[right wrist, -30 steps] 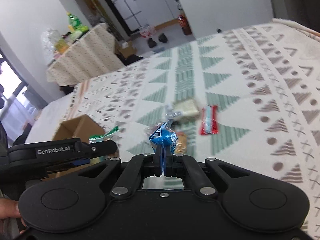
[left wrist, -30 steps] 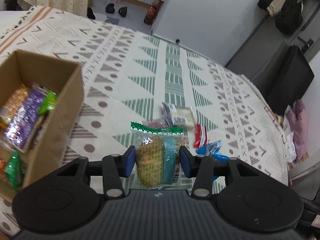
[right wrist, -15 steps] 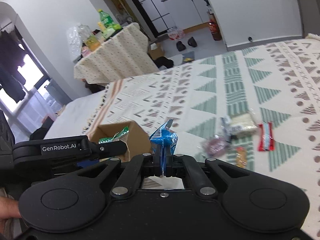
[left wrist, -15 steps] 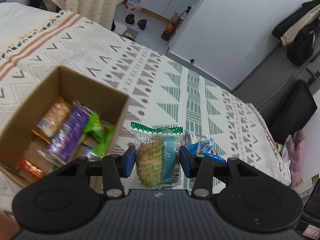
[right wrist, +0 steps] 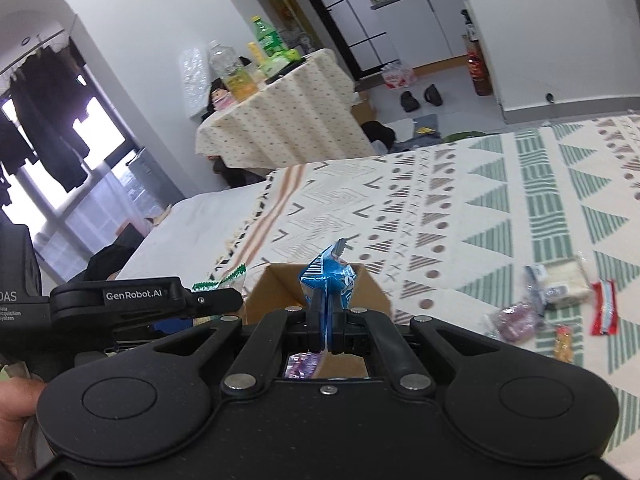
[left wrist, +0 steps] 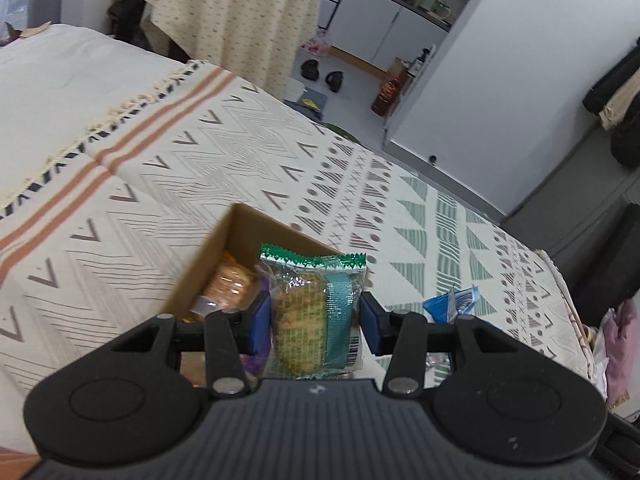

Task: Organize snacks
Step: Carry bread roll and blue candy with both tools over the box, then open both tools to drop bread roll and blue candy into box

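Observation:
My left gripper [left wrist: 316,322] is shut on a clear cookie packet [left wrist: 310,316] with a green serrated top, held upright over the open cardboard box [left wrist: 208,256]. Inside the box lie an orange biscuit pack [left wrist: 230,286] and other wrappers. My right gripper [right wrist: 326,334] is shut on a blue snack wrapper [right wrist: 328,280], also above the box [right wrist: 276,292]. In the right wrist view the left gripper's body [right wrist: 136,300] sits to the left with the packet's green edge [right wrist: 218,280] showing. The blue wrapper [left wrist: 452,304] shows at the right of the left wrist view.
The box rests on a bed with a patterned blanket [right wrist: 480,200]. Loose snacks lie to the right: a white packet [right wrist: 564,276], a red bar [right wrist: 604,308], a purple wrapper [right wrist: 516,320] and an orange one [right wrist: 564,344]. A cloth-covered table [right wrist: 280,116] stands beyond. A hand [right wrist: 16,404] is at the left edge.
Both grippers have moved left from the loose snacks to above the box, each still holding its packet. The box now lies directly under them.

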{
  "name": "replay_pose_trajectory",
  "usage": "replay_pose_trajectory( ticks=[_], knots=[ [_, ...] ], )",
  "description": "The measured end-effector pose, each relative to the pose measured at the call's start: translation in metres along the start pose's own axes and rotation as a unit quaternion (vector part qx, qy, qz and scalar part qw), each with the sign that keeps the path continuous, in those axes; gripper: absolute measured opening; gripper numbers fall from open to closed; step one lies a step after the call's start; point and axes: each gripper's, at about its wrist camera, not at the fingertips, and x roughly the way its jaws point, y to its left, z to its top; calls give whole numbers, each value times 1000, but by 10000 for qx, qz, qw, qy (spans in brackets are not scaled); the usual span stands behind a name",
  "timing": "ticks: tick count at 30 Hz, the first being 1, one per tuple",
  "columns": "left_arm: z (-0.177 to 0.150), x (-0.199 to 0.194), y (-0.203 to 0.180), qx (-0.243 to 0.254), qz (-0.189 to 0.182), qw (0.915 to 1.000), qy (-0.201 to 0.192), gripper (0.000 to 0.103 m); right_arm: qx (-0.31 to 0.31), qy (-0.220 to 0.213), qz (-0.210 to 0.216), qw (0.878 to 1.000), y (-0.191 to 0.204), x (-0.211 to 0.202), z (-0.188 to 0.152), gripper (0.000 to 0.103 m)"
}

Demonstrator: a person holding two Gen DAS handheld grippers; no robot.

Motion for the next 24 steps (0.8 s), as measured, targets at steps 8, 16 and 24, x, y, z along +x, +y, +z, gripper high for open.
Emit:
replay_pose_trajectory(
  ticks=[8,16,24],
  knots=[
    [1,-4,29,-236,129,9996,48,46,-167,133,157,9996,30,13,-3,1],
    [-1,-9,51,-542,213,9983,56,69,-185,428,306,9984,47,27,-12,6],
    [-1,-16,60,-635,272,9976,89,86,-132,539,134,9984,43,20,-11,26]
  ],
)
